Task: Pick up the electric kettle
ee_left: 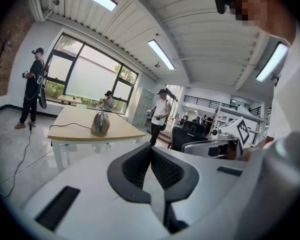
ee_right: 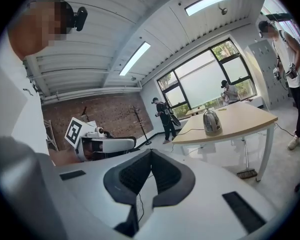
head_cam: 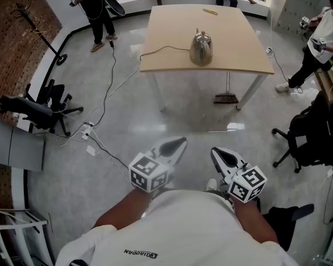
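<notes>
A shiny steel electric kettle [head_cam: 201, 49] stands on a light wooden table [head_cam: 177, 32] across the room, its black cord trailing off the table's left edge. The kettle also shows small in the left gripper view [ee_left: 100, 123] and in the right gripper view [ee_right: 211, 121]. Both grippers are held close to the person's chest, far short of the table. My left gripper [head_cam: 183, 140] [ee_left: 151, 145] has its black pads together with nothing between them. My right gripper [head_cam: 213, 150] [ee_right: 151, 151] is likewise shut and empty.
A broom [head_cam: 226, 97] leans under the table. A black office chair [head_cam: 39, 110] lies at the left and another chair [head_cam: 311, 137] stands at the right. A cable [head_cam: 108, 87] and power strip [head_cam: 87, 131] cross the floor. People stand at the back left [head_cam: 97, 10] and right [head_cam: 322, 43].
</notes>
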A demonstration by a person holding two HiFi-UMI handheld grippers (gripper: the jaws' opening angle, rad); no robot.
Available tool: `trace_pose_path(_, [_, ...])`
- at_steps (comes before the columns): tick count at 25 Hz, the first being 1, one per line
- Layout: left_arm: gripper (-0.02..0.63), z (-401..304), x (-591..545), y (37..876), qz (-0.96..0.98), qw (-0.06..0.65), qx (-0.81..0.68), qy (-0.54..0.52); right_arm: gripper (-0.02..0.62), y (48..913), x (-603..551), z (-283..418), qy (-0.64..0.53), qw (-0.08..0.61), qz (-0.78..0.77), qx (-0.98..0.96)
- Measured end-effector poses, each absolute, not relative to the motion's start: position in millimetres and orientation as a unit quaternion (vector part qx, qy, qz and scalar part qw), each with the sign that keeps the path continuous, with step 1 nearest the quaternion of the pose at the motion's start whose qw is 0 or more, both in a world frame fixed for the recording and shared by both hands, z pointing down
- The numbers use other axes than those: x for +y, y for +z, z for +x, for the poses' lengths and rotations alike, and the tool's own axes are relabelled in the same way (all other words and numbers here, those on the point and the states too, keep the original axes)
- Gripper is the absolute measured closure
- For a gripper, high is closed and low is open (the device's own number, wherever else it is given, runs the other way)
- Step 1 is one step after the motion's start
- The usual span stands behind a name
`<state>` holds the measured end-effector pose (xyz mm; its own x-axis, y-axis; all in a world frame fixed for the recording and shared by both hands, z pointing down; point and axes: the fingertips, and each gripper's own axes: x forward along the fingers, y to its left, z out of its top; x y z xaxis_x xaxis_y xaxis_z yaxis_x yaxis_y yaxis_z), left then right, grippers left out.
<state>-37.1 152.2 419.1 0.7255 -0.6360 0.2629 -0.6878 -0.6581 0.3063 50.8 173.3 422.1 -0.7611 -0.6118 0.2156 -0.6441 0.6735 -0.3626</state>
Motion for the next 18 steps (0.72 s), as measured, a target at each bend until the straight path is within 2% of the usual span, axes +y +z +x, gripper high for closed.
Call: trace_pose_path(18, [0.611,-116.7,169.2,430.1,0.922,0.183,-0.332,0.081,0.574,434.0,192.8,-36.7,0.192,0.067,0.382,-0.902])
